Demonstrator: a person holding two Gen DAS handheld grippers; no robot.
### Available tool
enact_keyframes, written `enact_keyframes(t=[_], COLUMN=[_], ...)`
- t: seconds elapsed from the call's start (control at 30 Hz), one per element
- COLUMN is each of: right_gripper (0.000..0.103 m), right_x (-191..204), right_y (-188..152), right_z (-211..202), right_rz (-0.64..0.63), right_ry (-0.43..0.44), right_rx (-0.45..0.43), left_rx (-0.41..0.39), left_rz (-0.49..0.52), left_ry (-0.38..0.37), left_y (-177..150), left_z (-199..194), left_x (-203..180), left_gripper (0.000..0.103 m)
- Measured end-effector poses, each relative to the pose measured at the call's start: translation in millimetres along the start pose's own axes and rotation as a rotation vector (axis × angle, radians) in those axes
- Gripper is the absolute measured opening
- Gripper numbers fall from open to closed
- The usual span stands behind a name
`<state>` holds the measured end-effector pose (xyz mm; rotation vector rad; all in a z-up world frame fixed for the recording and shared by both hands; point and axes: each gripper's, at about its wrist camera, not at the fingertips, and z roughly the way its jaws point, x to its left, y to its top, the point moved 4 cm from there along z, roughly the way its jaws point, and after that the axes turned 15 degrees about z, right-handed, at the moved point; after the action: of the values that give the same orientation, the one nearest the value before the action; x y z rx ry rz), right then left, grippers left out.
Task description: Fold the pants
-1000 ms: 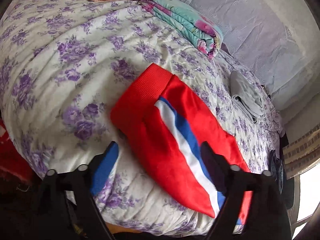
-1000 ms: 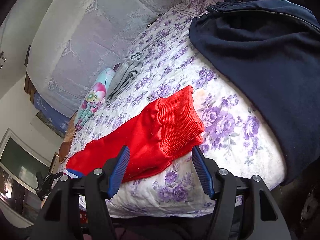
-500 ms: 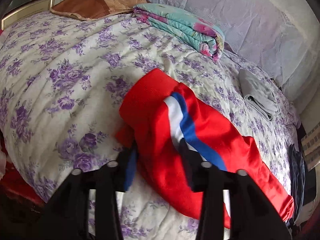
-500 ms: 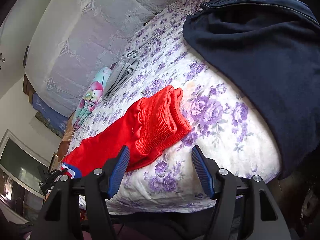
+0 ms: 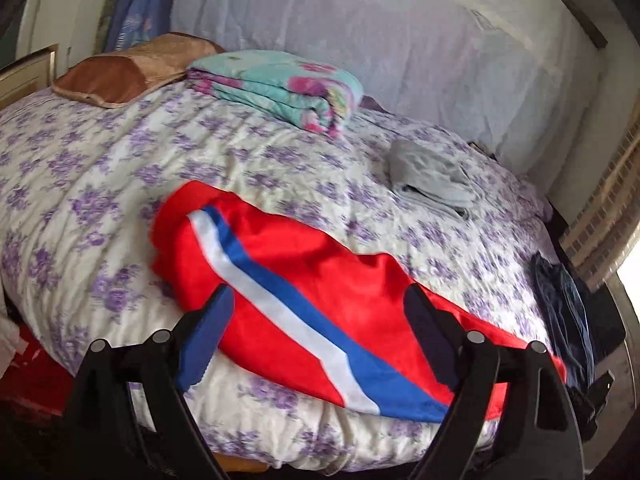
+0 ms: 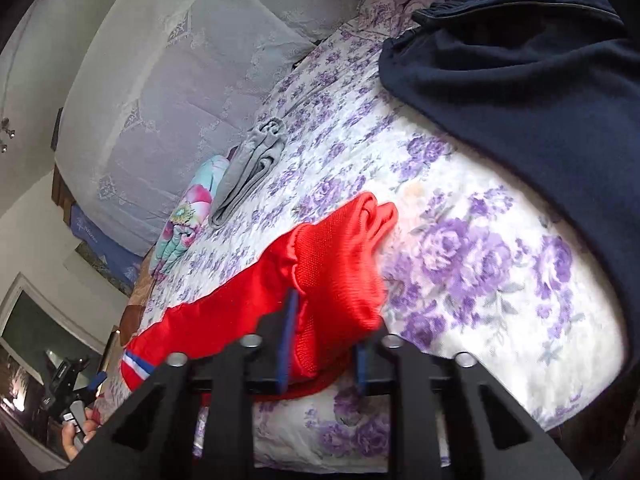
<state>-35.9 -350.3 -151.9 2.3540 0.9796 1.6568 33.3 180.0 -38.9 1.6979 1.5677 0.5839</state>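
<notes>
Two tools are working the red pants (image 5: 304, 280), which are lying lengthwise along the near edge of the bed (image 5: 100, 184). We are holding the left tool (image 5: 316, 332) spread wide above the striped end of the pants, gripping nothing. We are pinching the ribbed cuff (image 6: 340, 280) at the opposite end with the right tool (image 6: 322, 344), its fingers drawn close on the fabric. Beyond are lying a folded grey garment (image 5: 432, 180), a floral quilt (image 5: 280, 88) and dark clothing (image 6: 520, 80).
</notes>
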Motion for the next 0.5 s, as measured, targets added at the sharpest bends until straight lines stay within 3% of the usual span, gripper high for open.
enact_keyframes(t=[0.13, 0.17, 0.23, 0.33, 0.5], right_gripper=[0.013, 0.013, 0.013, 0.014, 0.014], right_x=[21.4, 22.0, 11.9, -0.7, -2.6], right_y=[31.2, 35.9, 34.4, 11.6, 20.7], right_z=[-22.6, -23.0, -16.4, -9.6, -14.2], right_rz=[-0.091, -0.109, -0.057, -0.096, -0.024], right_ry=[-0.003, -0.031, -0.057, -0.127, -0.082], right_rx=[-0.111, -0.124, -0.066, -0.029, -0.075], left_rx=[0.110, 0.133, 0.168, 0.144, 0.135], left_rz=[0.093, 0.115, 0.115, 0.162, 0.184], left_ry=[-0.111, -0.088, -0.055, -0.037, -0.039], left_y=[-25.7, -31.7, -43.0, -45.7, -44.0], left_z=[56.7, 70.8, 90.7, 86.3, 84.4], left_x=[-38.3, -41.7, -40.0, -42.5, -42.7], left_gripper=[0.085, 0.085, 0.085, 0.085, 0.085])
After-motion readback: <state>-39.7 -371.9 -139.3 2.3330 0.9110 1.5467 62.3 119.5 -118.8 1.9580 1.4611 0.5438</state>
